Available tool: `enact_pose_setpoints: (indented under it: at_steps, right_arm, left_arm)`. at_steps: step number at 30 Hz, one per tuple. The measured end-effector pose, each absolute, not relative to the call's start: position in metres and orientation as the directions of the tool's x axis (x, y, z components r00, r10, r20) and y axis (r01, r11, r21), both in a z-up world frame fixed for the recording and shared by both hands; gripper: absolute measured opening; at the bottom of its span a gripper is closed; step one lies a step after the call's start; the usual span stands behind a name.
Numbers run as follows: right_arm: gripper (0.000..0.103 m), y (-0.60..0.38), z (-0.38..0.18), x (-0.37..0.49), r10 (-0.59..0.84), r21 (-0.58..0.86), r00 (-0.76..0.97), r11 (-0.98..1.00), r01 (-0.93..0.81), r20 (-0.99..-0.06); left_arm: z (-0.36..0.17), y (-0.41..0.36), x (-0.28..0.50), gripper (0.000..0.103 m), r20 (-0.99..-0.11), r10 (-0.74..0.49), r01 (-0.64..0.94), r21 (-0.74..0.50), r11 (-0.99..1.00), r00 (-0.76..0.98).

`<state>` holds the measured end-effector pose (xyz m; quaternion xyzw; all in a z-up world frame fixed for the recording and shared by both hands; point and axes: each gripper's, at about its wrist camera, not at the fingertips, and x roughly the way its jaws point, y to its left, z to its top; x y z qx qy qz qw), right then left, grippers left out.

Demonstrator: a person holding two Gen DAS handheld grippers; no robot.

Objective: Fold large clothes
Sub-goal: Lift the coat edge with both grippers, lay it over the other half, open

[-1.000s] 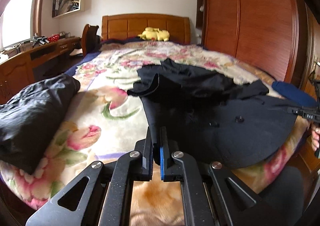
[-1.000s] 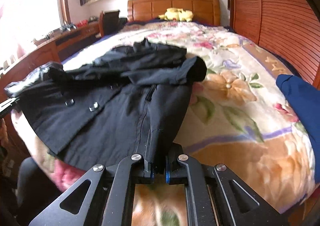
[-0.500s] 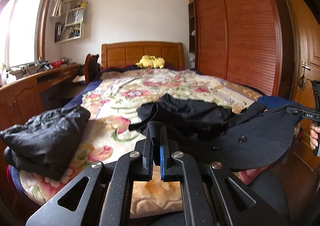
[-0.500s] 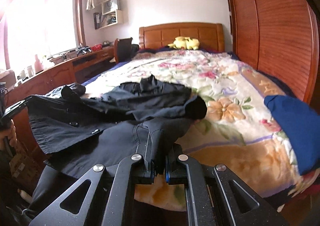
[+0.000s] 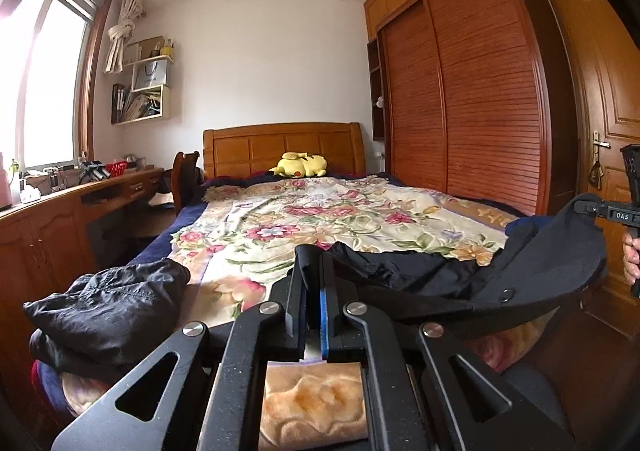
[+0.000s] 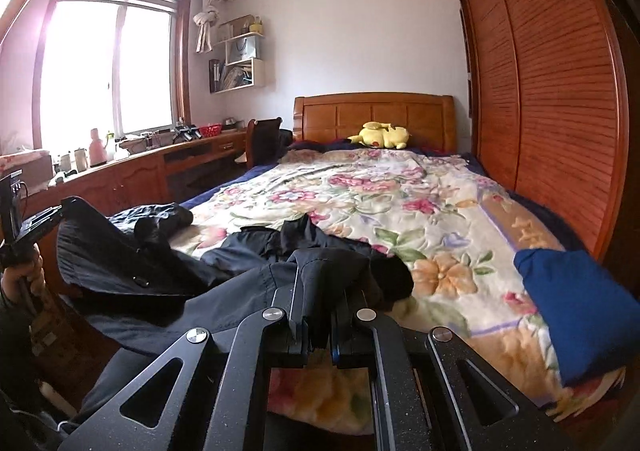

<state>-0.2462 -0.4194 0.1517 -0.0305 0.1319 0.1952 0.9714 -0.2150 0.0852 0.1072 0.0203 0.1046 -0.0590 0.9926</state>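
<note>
A large black coat (image 5: 500,283) with buttons lies on the foot of a bed with a floral blanket (image 5: 320,219). My left gripper (image 5: 313,291) is shut on one bottom corner of the coat. My right gripper (image 6: 320,291) is shut on the other bottom corner of the coat (image 6: 224,291). Both hold the hem lifted above the bed's foot edge, so it hangs stretched between them. The coat's upper part rests crumpled on the blanket (image 6: 400,203). The right gripper also shows at the right edge of the left wrist view (image 5: 580,207).
A folded black jacket (image 5: 108,307) lies at the bed's left foot corner. A folded blue garment (image 6: 576,303) lies at the right edge. A yellow plush (image 5: 300,165) is at the headboard. A wooden desk (image 5: 60,219) runs along the left, a wardrobe (image 5: 472,111) along the right.
Both grippers have risen and tilted up, lifting the coat's hem off the blanket. The view now shows the far wall and ceiling.
</note>
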Motion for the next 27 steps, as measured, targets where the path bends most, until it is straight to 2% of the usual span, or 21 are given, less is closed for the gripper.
enact_pose_setpoints:
  at_steps: [8, 27]
  right_arm:
    - [0.007, -0.401, 0.119, -0.194, 0.328, -0.033, 0.873, 0.931, -0.364, -0.361]
    - [0.007, -0.357, 0.095, -0.066, 0.236, -0.077, 0.859, 0.950, -0.302, -0.455]
  left_arm:
    - [0.071, 0.085, -0.169, 0.005, -0.296, -0.101, 0.108, 0.007, 0.994, 0.950]
    - [0.037, 0.078, -0.059, 0.005, -0.412, -0.062, 0.085, 0.038, 0.996, 0.909]
